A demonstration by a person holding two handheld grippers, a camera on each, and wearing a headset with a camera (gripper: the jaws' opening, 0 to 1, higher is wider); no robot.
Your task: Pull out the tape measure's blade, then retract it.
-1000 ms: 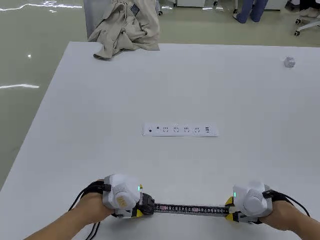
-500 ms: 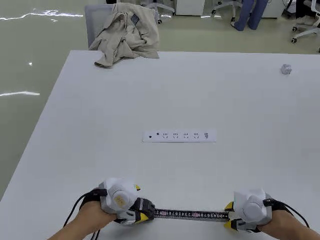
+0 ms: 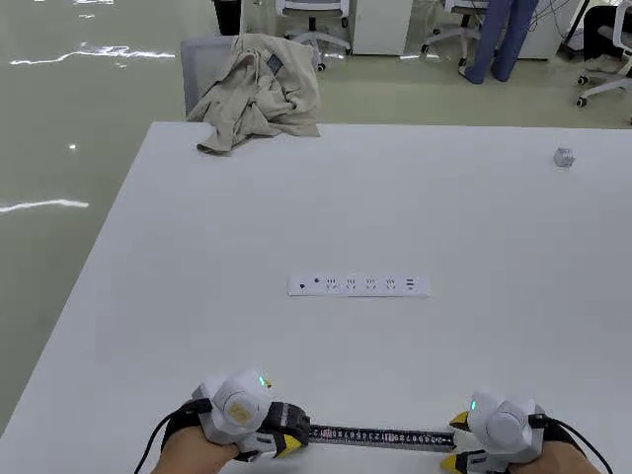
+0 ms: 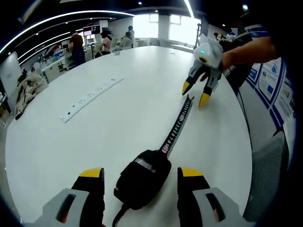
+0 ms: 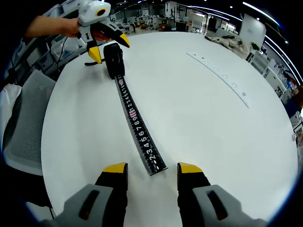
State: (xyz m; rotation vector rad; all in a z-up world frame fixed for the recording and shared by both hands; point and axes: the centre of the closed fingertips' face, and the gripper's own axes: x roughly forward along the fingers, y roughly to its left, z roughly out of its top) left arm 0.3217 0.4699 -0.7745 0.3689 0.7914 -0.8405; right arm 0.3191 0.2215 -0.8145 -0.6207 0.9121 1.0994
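Observation:
The black tape measure case (image 4: 142,179) lies on the white table between the yellow-tipped jaws of my left gripper (image 4: 140,171), which stands open with a gap on each side. Its blade (image 4: 177,127) is drawn out flat toward my right gripper (image 4: 195,93). In the right gripper view the blade's end (image 5: 155,166) lies between the open jaws of my right gripper (image 5: 152,168), touching neither. In the head view the case (image 3: 283,427), blade (image 3: 380,435) and both grippers, left (image 3: 281,441) and right (image 3: 454,441), sit at the table's near edge.
A white power strip (image 3: 358,285) lies mid-table. A beige jacket (image 3: 259,94) hangs over a chair at the far left edge. A small grey object (image 3: 563,157) sits far right. Office chairs and a person's legs stand beyond the table (image 3: 178,257).
The head camera has tilted, so the table sits lower in the picture. Grippers, case and drawn-out blade stay roughly in the same layout at the near edge.

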